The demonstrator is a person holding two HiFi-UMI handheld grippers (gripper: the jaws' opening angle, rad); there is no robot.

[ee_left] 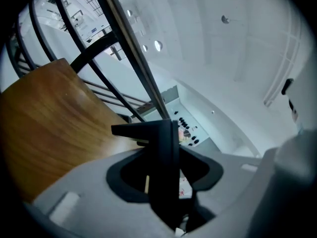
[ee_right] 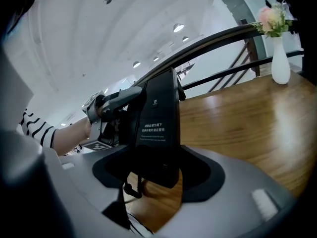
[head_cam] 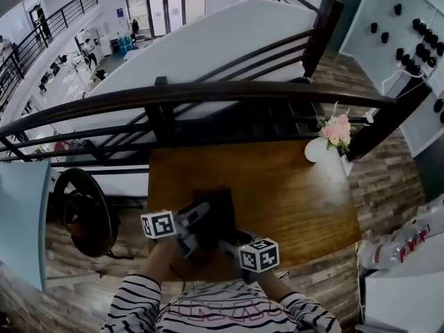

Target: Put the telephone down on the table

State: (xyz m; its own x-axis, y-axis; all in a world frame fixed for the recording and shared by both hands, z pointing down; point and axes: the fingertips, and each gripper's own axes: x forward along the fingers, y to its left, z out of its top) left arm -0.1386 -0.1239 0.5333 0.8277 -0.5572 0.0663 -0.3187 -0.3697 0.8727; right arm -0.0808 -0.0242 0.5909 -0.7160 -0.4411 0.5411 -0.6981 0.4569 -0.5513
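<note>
Left gripper (ee_left: 166,177) jaws half-closed, clamped on black telephone (head_cam: 220,210) edge, right gripper (ee_right: 153,167) wide, gripped its body, over wooden table (head_cam: 291,186)

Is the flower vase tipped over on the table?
No, the white vase stands upright on the wooden table.

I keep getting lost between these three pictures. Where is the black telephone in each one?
Head view: telephone low and centre, over the table's near edge.
Left gripper view: telephone lower centre, edge-on between the jaws.
Right gripper view: telephone centre, printed face showing, between the jaws.
Shared landmark: the wooden table, at left in the left gripper view and at right in the right gripper view.
</note>
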